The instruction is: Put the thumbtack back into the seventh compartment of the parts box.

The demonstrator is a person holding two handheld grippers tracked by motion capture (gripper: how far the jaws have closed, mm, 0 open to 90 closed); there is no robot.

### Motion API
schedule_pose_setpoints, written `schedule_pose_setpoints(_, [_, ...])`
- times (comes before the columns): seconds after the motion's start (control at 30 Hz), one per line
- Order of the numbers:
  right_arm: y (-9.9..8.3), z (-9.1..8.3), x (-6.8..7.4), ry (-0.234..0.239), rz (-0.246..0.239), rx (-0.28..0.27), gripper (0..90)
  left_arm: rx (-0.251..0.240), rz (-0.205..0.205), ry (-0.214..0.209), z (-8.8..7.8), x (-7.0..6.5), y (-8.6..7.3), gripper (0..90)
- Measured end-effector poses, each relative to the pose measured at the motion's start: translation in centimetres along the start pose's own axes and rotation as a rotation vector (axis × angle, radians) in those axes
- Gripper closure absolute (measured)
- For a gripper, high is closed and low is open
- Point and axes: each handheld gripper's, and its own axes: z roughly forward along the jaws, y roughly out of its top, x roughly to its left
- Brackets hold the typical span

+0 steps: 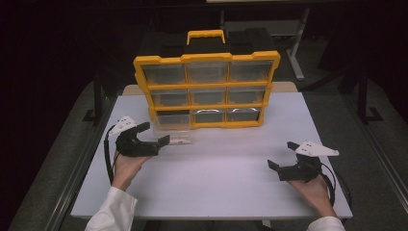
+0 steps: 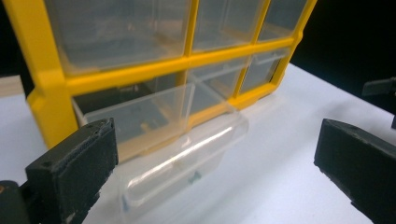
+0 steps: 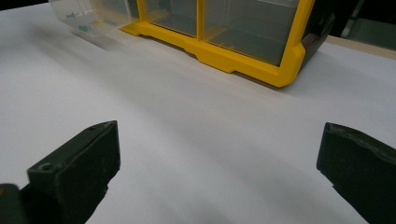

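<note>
A yellow-framed organizer [image 1: 207, 58] [image 2: 46, 79] [image 3: 219, 56] with clear drawers stands upright at the back of the white table [image 1: 216, 187]. Its bottom-left drawer [image 1: 174, 135] [image 2: 182, 154] [image 3: 79, 14] is pulled out toward me and rests on the table; a small greenish bit lies inside. My left gripper [image 1: 156, 133] [image 2: 217, 140] is open just in front of that drawer, its jaws wide on either side and not touching it. At the front right, my right gripper [image 1: 281, 154] [image 3: 219, 140] is open over bare table with nothing between its jaws.
The organizer carries a yellow handle [image 1: 206, 36] on top. The other drawers sit shut in their frame. Beyond the table edges lies dark floor, and a grey desk leg [image 1: 296, 48] stands behind at the right.
</note>
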Motion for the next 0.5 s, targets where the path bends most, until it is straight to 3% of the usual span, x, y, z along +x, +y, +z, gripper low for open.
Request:
schedule_pose_setpoints(0.23, [0.1,-0.2,0.1,0.005,0.005,-0.012,0.0,-0.054,0.011,0.039,-1.3,0.1,-0.7,0.0])
schedule_pose_setpoints(0.5, [0.0,-0.3,0.1,0.002,0.012,-0.014,0.0,-0.055,0.015,0.053,-2.2,0.3,-2.3,0.0])
